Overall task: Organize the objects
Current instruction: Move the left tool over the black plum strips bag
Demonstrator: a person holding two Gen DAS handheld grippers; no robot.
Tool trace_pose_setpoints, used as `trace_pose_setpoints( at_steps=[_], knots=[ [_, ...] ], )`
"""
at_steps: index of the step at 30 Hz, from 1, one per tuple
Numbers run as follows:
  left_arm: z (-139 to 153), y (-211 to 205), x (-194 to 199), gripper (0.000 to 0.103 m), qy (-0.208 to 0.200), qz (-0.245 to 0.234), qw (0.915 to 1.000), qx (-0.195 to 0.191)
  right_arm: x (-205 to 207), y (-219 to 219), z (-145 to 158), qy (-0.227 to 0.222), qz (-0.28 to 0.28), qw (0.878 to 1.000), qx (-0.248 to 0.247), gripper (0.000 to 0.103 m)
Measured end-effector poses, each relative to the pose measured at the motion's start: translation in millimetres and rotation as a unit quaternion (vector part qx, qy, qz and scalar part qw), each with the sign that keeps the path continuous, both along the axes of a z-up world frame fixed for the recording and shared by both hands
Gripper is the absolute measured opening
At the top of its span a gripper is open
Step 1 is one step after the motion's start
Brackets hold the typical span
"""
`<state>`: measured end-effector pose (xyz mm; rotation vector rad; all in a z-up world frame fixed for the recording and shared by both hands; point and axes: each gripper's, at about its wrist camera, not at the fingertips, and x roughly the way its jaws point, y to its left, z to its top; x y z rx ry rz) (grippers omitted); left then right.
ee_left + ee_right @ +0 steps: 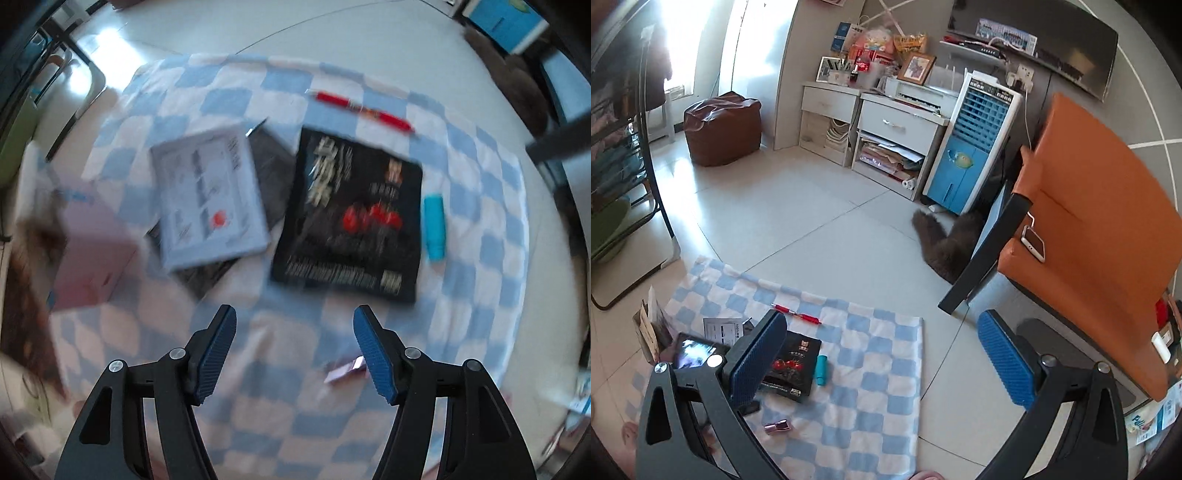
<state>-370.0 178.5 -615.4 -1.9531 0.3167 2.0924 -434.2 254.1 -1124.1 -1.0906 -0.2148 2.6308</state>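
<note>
Just under your left gripper (295, 347), jaws spread and empty, lies the pink lipstick (345, 371): centre over it before closing. Right gripper (886, 363) hangs wide, empty.

left wrist cam looks straight down, close over the checkered cloth (236, 85); right one sits higher, angled across the room, same cloth (879, 347) in both

Open cloth ahead of you, clutter lying beyond

You're looking at bare checked cloth (280, 406) under your left gripper (295, 350); the black packet (351, 218), white booklet (210, 199) and pink box (92, 258) are crowding the far side.
</note>
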Motion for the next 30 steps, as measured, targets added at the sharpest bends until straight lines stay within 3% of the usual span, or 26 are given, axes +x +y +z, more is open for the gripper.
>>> trace_pose_setpoints(
  at_steps=[5,12,15,17,20,27,30],
  knots=[
    [-39,33,-25,0.065,-0.031,-0.01,0.9993,-0.019,0,34,-4,-0.006,-0.016,0.998,-0.053,0.103],
    [-85,64,-32,0.065,-0.038,-0.032,0.9971,-0.058,1,69,-13,-0.032,-0.04,0.994,-0.101,0.103],
    [-115,59,-31,0.086,-0.066,-0.012,0.9931,-0.096,1,77,-19,-0.048,-0.047,0.99,-0.122,0.103],
    [-129,52,-32,0.103,-0.078,0.013,0.9939,-0.078,0,81,-23,-0.054,-0.049,0.988,-0.134,0.103],
    [-138,53,-30,0.103,-0.07,-0.003,0.996,-0.055,0,84,-24,-0.059,-0.048,0.986,-0.148,0.103],
    [-151,55,-28,0.103,-0.066,-0.038,0.9962,-0.043,-1,82,-22,-0.067,-0.039,0.983,-0.168,0.103],
    [-155,52,-27,0.098,-0.061,-0.045,0.9965,-0.036,-2,81,-22,-0.069,-0.036,0.983,-0.168,0.103]
  ],
)
